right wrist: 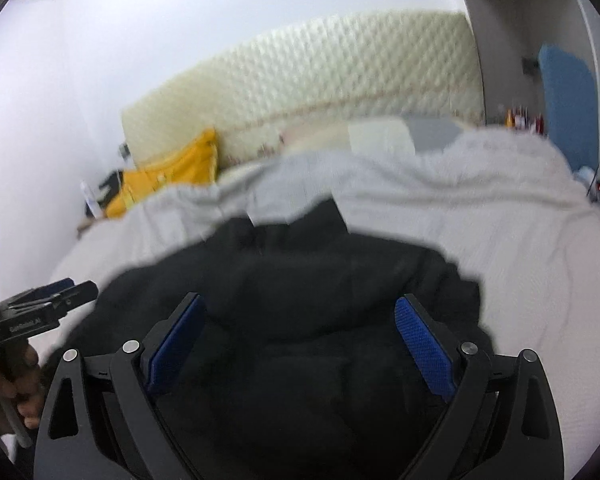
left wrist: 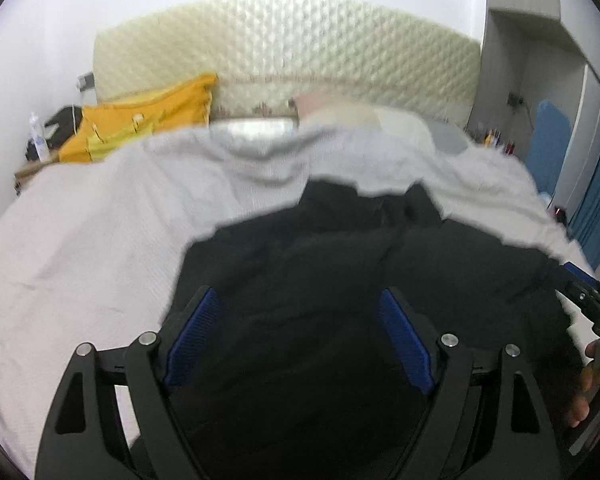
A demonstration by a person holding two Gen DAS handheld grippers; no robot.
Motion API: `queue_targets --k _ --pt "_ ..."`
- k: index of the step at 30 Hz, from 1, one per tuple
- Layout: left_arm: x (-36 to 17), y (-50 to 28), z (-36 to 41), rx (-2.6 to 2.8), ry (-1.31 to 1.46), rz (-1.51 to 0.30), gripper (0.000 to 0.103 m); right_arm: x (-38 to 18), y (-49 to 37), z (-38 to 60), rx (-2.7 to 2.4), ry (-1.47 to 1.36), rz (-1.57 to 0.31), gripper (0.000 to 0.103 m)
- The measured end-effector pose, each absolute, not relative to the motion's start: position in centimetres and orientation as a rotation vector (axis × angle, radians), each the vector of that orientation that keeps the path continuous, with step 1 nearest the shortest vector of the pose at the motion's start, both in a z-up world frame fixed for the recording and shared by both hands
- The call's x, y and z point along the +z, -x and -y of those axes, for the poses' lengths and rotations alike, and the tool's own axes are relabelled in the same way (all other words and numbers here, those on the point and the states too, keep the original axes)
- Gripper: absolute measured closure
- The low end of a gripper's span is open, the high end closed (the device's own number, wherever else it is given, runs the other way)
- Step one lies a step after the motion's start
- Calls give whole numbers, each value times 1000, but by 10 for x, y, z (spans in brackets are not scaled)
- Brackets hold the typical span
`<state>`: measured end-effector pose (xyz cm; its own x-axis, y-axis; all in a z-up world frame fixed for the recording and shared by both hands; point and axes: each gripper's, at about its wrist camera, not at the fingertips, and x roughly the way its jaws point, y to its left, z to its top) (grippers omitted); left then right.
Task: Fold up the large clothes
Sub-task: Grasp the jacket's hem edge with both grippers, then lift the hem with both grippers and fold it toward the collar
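Observation:
A large black garment (left wrist: 320, 264) lies bunched on the bed's pale sheet (left wrist: 80, 232); it also shows in the right wrist view (right wrist: 300, 280). My left gripper (left wrist: 300, 300) is open, its blue pads (left wrist: 198, 332) spread wide over the garment's near part, nothing between them. My right gripper (right wrist: 300, 308) is open too, blue pads (right wrist: 424, 344) wide apart above the garment. The right gripper shows at the right edge of the left wrist view (left wrist: 592, 308); the left gripper shows at the left edge of the right wrist view (right wrist: 40, 308). Both views are blurred.
A cream quilted headboard (left wrist: 284, 48) stands at the far end of the bed. An orange pillow (left wrist: 140, 120) and pale pillows (left wrist: 360, 114) lie by it. A bottle (left wrist: 38, 136) stands on a bedside table at left. A blue board (left wrist: 548, 144) leans at right.

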<state>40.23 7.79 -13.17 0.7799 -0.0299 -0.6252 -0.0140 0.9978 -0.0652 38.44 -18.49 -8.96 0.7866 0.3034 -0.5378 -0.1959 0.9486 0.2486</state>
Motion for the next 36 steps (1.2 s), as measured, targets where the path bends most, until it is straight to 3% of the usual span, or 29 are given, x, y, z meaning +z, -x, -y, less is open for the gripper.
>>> queue_targets --k 11,18,26,36 --pt "44 -280 -65 -53 62 -495 19 97 -271 167 280 -98 -390 7" --pt "95 -199 -70 -78 62 -449 19 155 -192 159 273 -73 -339 5" --pt "70 -152 -91 -108 80 -539 19 137 -151 172 272 -85 -389 5" --pt "-24 -134 -123 -117 164 -732 19 25 -133 220 265 -225 -667 5"
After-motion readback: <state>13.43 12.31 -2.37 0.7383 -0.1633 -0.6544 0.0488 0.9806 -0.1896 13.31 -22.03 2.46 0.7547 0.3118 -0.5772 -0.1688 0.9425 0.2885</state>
